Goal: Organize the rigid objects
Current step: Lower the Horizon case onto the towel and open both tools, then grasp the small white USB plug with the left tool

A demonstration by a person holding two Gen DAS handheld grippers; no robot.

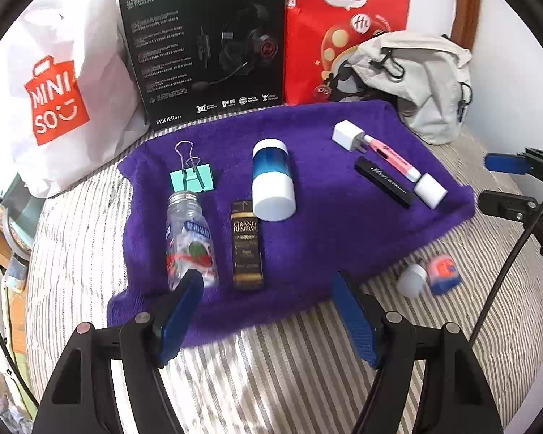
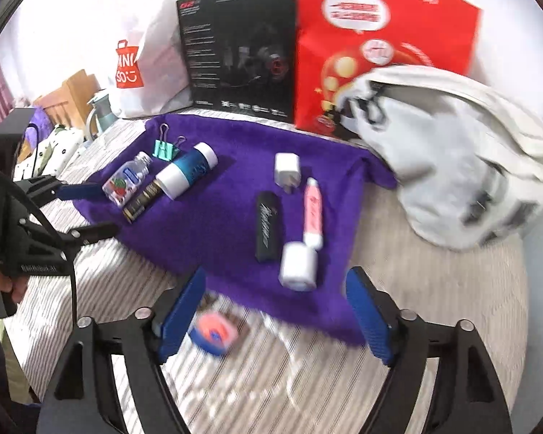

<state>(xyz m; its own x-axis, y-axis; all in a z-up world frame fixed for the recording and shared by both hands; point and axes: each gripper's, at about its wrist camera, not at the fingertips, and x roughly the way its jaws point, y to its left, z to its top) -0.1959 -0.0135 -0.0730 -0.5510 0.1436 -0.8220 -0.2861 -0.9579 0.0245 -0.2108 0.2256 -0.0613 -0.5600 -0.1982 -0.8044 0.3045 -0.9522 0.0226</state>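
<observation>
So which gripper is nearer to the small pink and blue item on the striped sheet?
Right. The right gripper has the pink and blue item between its open jaws; the left gripper is over the purple towel.

Each camera sits on a gripper and looks forward between its two blue fingers, down at a slant onto the bed. The left view looks over the near left edge of the purple towel (image 1: pixel 307 188), close to the small bottle (image 1: pixel 190 238). The right view sits nearer the towel's (image 2: pixel 217 217) right corner and is blurry. Both see the whole towel, the black box (image 1: pixel 206 43) and the red bag (image 2: pixel 372 36) behind it.
</observation>
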